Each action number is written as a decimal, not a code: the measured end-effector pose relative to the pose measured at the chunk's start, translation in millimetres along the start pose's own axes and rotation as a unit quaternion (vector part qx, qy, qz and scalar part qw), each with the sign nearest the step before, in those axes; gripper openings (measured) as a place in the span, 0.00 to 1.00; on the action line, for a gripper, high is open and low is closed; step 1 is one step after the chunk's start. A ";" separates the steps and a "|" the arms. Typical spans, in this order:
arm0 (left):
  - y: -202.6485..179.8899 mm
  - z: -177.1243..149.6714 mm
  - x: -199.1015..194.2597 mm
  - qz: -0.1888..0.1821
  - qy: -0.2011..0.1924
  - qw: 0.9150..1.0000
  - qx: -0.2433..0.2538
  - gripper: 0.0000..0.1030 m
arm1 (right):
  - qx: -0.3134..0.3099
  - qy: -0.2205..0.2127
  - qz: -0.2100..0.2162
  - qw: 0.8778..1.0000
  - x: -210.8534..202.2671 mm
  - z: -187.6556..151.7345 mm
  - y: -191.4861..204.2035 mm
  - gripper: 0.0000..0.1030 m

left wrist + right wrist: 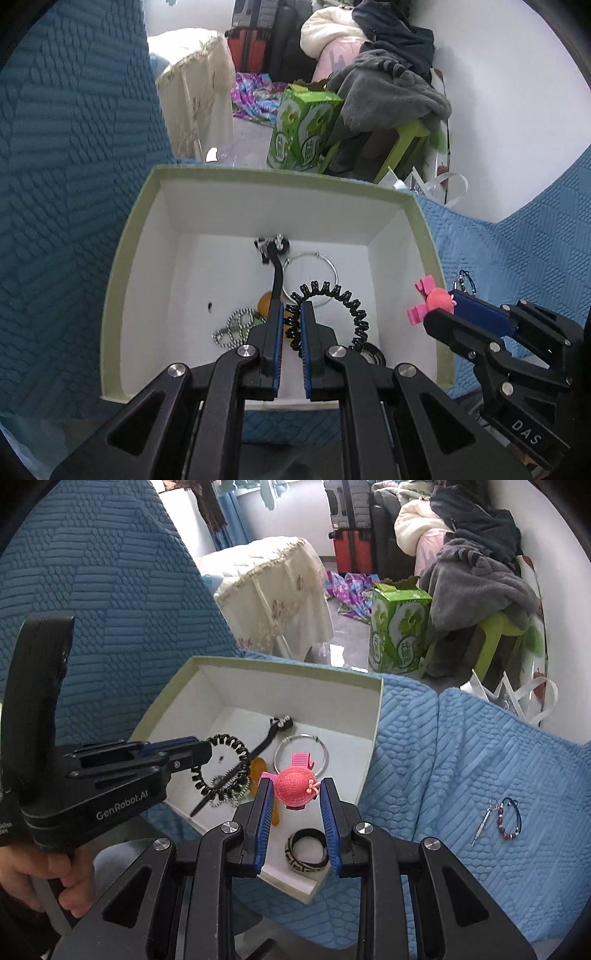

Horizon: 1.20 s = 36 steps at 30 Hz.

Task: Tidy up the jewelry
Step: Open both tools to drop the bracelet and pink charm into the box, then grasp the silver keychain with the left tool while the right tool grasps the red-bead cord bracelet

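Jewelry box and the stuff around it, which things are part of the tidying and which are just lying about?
Part of the job:
- box
- coiled hair tie in the left gripper
- pink hat clip in the right gripper
- silver hoop
- bangle
- beaded bracelet on the blue cover

Just lying about:
- green carton
- grey clothes
- red suitcase

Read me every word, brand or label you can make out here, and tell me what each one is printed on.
"GenRobot.AI": white, on the side of the left gripper.
"DAS": white, on the body of the right gripper.
Green carton: large white characters on its faces, too blurred to read.
Nothing else carries readable text.
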<state>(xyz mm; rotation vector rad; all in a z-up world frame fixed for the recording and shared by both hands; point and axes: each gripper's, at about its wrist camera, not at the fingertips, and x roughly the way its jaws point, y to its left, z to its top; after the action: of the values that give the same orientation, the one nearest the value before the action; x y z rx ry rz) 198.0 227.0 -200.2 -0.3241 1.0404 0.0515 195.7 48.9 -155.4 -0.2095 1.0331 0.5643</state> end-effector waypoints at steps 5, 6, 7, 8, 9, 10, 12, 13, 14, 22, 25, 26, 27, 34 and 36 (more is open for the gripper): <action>-3.3 0.5 2.2 0.008 -0.002 1.000 0.003 0.07 | 0.002 0.000 -0.001 1.000 0.6 -0.1 -4.1 0.23; -3.3 0.8 1.4 0.008 -0.002 1.000 0.000 0.07 | 0.004 -0.002 -0.002 1.000 -0.5 0.6 -5.2 0.23; -3.5 2.4 0.2 0.007 -0.003 1.000 -0.002 0.07 | 0.006 -0.006 -0.002 1.000 -2.5 1.1 -6.4 0.23; -3.9 3.0 -1.1 0.006 -0.005 1.000 -0.002 0.08 | 0.007 -0.007 -0.002 1.000 -3.6 1.7 -7.5 0.23; -4.4 3.0 -2.4 0.008 -0.006 1.000 -0.002 0.08 | 0.008 -0.008 -0.002 1.000 -3.8 2.5 -8.9 0.23; -4.1 4.3 -3.2 0.009 -0.006 1.000 -0.003 0.08 | 0.010 -0.009 -0.001 1.000 -4.9 3.1 -10.0 0.23; -4.2 4.6 -6.4 0.007 -0.011 1.000 -0.005 0.08 | 0.016 -0.013 0.004 1.000 -7.5 4.0 -12.9 0.33; -4.0 5.3 -8.1 0.010 -0.012 1.000 -0.005 0.08 | 0.020 -0.016 0.006 1.000 -9.0 3.9 -14.2 0.41; -4.4 5.8 -8.8 0.014 -0.012 1.000 -0.005 0.09 | 0.024 -0.020 0.007 0.999 -10.6 4.5 -15.7 0.43; -15.2 10.7 -33.9 0.017 -0.054 0.998 -0.010 0.55 | 0.042 -0.069 0.014 0.997 -45.0 16.0 -33.4 0.45; -29.8 16.5 -45.0 0.007 -0.067 0.998 -0.006 0.55 | 0.046 -0.091 0.013 0.995 -65.2 22.0 -46.4 0.45; -38.3 18.8 -48.8 0.002 -0.074 0.997 -0.003 0.55 | 0.047 -0.097 0.010 0.994 -70.2 22.9 -50.2 0.45; -45.4 20.7 -51.2 -0.002 -0.077 0.997 -0.001 0.55 | 0.050 -0.105 0.006 0.993 -78.9 24.1 -57.2 0.45; -106.8 25.9 -49.6 -0.048 -0.083 0.995 0.024 0.55 | 0.070 -0.133 -0.025 0.988 -114.6 18.2 -110.0 0.45; -126.9 22.8 -44.4 -0.067 -0.081 0.994 0.027 0.54 | 0.079 -0.135 -0.036 0.987 -119.8 12.8 -126.4 0.45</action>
<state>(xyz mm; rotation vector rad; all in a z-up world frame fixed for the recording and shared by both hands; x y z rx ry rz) 219.2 117.8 -121.4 -0.3347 0.8570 -0.0689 226.7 -92.9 -58.4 -0.0285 0.7983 0.4302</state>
